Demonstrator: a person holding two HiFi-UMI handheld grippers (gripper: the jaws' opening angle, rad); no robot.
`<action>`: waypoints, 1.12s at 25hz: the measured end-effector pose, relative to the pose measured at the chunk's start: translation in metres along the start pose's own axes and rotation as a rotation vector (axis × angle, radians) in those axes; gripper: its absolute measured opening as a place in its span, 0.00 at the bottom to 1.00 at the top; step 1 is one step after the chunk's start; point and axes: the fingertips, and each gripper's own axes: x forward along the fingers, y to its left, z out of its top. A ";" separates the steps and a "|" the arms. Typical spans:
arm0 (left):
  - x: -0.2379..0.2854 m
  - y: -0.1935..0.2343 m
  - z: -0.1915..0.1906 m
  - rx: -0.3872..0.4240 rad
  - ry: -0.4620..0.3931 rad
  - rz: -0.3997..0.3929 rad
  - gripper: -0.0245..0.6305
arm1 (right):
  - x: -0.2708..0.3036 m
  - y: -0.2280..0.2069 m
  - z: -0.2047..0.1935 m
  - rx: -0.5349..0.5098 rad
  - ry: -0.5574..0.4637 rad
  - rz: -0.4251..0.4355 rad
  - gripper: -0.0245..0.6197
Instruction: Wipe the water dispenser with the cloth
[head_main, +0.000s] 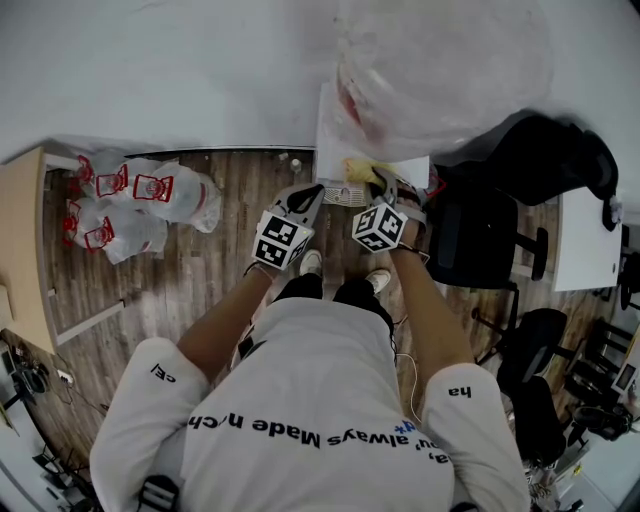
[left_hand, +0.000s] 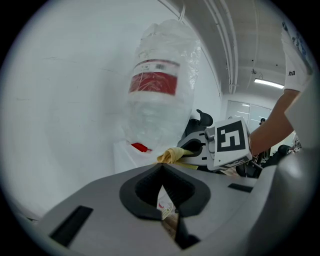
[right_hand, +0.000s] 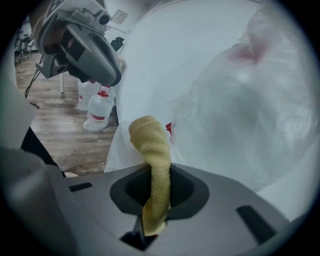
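Head view, what is entered? (A)

Item 1: one person, seen from above, in a white printed shirt, with both forearms out toward a water dispenser (head_main: 335, 130), which is white and stands by the white wall. Item 2: one large bottle (head_main: 440, 60), wrapped in clear plastic, with a red label, seated on top of the dispenser. Item 3: one black office chair (head_main: 480, 235), just to the dispenser's right. Item 4: spare bottles (head_main: 135, 200), bagged, with red fittings, on the wood floor well to the left. (B)

Left gripper view, the tongs? (A)

Item 5: left gripper (left_hand: 161, 186), tips together, nothing between them. Floor shows through the narrow slit behind the tips. It points toward the dispenser and the bottle. (B)

Right gripper view? (A)

Item 6: right gripper (right_hand: 156, 170), clamped on the cloth (right_hand: 150, 140). Item 7: the cloth, yellow terry, bunched into a roll. It runs up between the jaws, and its free end stands past the tips, curled over. (B)

Location of the cloth? (A)

At the dispenser's top, near the foot of the bottle and beside a small red part (left_hand: 140, 147). Whether it touches the white surface cannot be told. The left gripper view shows it from the side, poking out of the right gripper toward the bottle. (B)
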 end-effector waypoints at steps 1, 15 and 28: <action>0.000 0.000 0.000 -0.002 0.000 0.001 0.06 | -0.001 -0.003 -0.005 -0.011 0.002 -0.007 0.13; 0.006 0.003 0.001 -0.001 0.010 0.004 0.06 | 0.019 -0.033 -0.049 -0.092 0.060 -0.048 0.13; 0.008 -0.003 -0.002 0.003 0.016 -0.009 0.06 | 0.024 -0.026 -0.051 -0.108 0.068 0.034 0.10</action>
